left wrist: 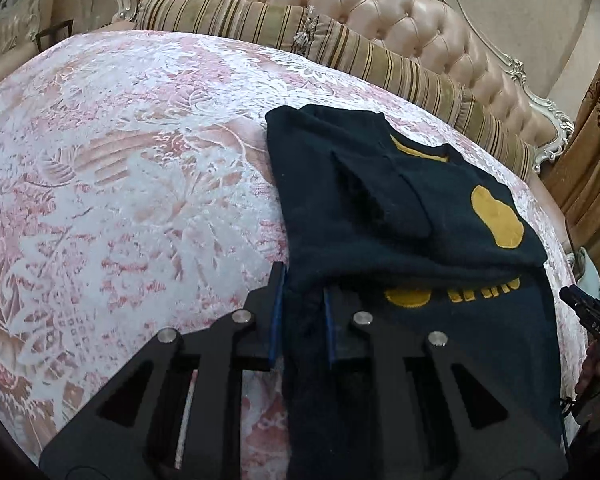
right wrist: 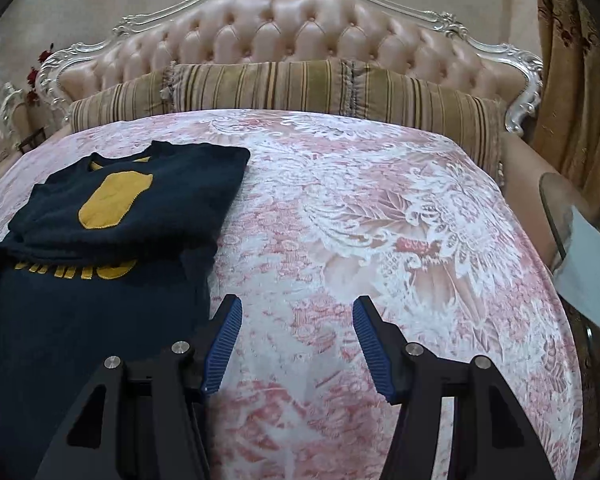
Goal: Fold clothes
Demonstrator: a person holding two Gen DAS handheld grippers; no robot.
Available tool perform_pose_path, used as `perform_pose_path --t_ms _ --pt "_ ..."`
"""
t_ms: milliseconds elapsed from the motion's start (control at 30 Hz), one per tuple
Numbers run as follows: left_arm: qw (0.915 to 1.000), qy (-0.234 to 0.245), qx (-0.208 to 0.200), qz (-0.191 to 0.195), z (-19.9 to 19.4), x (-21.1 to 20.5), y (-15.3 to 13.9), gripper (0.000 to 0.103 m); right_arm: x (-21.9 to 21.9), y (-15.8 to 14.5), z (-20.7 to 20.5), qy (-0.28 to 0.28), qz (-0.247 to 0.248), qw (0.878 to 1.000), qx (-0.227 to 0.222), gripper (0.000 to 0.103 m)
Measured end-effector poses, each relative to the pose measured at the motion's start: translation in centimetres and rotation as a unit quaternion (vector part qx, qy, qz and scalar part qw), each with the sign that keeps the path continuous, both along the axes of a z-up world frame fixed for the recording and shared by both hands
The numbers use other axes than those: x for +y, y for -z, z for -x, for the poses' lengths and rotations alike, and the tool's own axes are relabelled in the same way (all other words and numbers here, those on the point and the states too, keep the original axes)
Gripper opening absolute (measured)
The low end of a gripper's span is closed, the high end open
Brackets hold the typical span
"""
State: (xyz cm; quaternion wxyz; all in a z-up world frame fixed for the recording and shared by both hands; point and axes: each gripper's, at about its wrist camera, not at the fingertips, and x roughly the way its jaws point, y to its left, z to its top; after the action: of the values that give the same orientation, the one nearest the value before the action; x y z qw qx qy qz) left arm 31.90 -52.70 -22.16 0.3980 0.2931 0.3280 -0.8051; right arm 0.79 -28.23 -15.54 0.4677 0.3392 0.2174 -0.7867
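Note:
A navy sweater (left wrist: 412,216) with yellow patches and lettering lies partly folded on the pink and white bedspread (left wrist: 132,184); its upper part is doubled over the lower part. My left gripper (left wrist: 303,290) is shut on the sweater's near left edge, and dark fabric runs down between its blue pads. In the right wrist view the sweater (right wrist: 100,240) sits at the left. My right gripper (right wrist: 298,304) is open just to its right, above bare bedspread (right wrist: 380,220), with nothing between its fingers. Its black tip (left wrist: 590,316) also shows at the right edge of the left wrist view.
Striped bolster pillows (right wrist: 300,84) lean against a tufted pink headboard (right wrist: 292,32) at the far end of the bed. A gold curtain (right wrist: 568,60) hangs on the right. A glass tabletop with a pale object (right wrist: 584,256) stands off the bed's right side.

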Motion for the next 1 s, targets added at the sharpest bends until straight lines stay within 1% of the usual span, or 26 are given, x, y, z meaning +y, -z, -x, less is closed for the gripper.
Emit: perform_pose_path --t_ms 33,67,100,133,167,233,267,300,333,400,467,567,600,633,667,700,733,800,867,1000 --pt "0.9999 0.004 -0.009 0.008 0.2 0.2 0.0 0.024 -0.3 -0.1 -0.3 -0.011 0.001 1.000 0.002 0.059" --pt "0.9997 0.005 -0.018 0.015 0.4 0.4 -0.1 0.029 -0.8 -0.1 -0.7 -0.024 -0.001 1.000 0.004 0.059" --pt "0.9989 0.000 -0.035 0.031 0.5 0.7 -0.4 0.037 -1.3 -0.1 -1.1 -0.036 -0.004 0.999 0.007 0.059" --pt "0.9974 -0.006 -0.054 0.048 0.7 0.9 -0.7 0.052 -1.9 0.0 -1.6 -0.045 -0.010 0.999 0.014 0.059" --pt "0.9951 -0.013 -0.073 0.066 0.8 1.2 -0.9 0.054 -2.4 0.1 -1.8 -0.048 -0.016 0.999 0.021 0.061" --pt "0.9962 -0.005 -0.064 0.059 0.7 1.0 -1.0 0.054 -3.4 0.3 -2.2 -0.051 -0.025 0.998 0.036 0.061" --pt "0.9967 -0.004 -0.060 0.054 0.6 0.9 -0.9 0.053 -3.8 0.4 -2.4 -0.053 -0.030 0.997 0.043 0.063" --pt "0.9968 -0.002 -0.061 0.052 0.6 0.8 -0.9 0.052 -4.3 0.5 -2.6 -0.055 -0.035 0.997 0.050 0.067" --pt "0.9967 0.000 -0.063 0.051 0.6 0.7 -0.8 0.048 -4.7 0.6 -2.8 -0.057 -0.040 0.996 0.057 0.067" --pt "0.9959 0.004 -0.070 0.058 0.9 0.8 -1.0 0.047 -5.7 0.9 -3.3 -0.060 -0.050 0.994 0.072 0.067" --pt "0.9915 0.010 -0.101 0.081 1.8 1.3 -1.2 0.047 -6.1 1.1 -3.3 -0.059 -0.051 0.994 0.076 0.067" --pt "0.9858 0.017 -0.131 0.104 2.4 1.7 -1.5 0.047 -6.5 1.4 -2.9 -0.055 -0.055 0.995 0.068 0.066" --pt "0.9855 0.019 -0.133 0.103 2.6 1.7 -1.5 0.047 -6.6 1.6 -2.7 -0.055 -0.055 0.995 0.061 0.063" --pt "0.9856 0.022 -0.133 0.102 2.7 1.6 -1.5 0.043 -6.7 1.7 -2.7 -0.056 -0.055 0.995 0.057 0.061" --pt "0.9857 0.024 -0.133 0.100 2.8 1.5 -1.5 0.034 -6.8 1.8 -2.6 -0.056 -0.055 0.995 0.053 0.059" --pt "0.9859 0.026 -0.133 0.098 2.9 1.4 -1.4 0.028 -6.9 1.8 -2.6 -0.057 -0.054 0.996 0.052 0.050" --pt "0.9860 0.028 -0.134 0.096 3.0 1.3 -1.4 0.021 -7.0 1.8 -2.5 -0.059 -0.053 0.996 0.045 0.046" --pt "0.9861 0.033 -0.134 0.093 3.3 1.2 -1.3 0.019 -7.1 1.9 -2.5 -0.065 -0.048 0.996 0.026 0.030" --pt "0.9935 0.022 -0.094 0.061 2.1 0.4 -1.2 0.018 -7.1 2.0 -2.6 -0.070 -0.045 0.996 0.011 0.021" --pt "0.9977 0.008 -0.059 0.034 1.0 0.0 -1.0 0.018 -6.7 2.1 -2.1 -0.062 -0.038 0.997 -0.010 0.021"
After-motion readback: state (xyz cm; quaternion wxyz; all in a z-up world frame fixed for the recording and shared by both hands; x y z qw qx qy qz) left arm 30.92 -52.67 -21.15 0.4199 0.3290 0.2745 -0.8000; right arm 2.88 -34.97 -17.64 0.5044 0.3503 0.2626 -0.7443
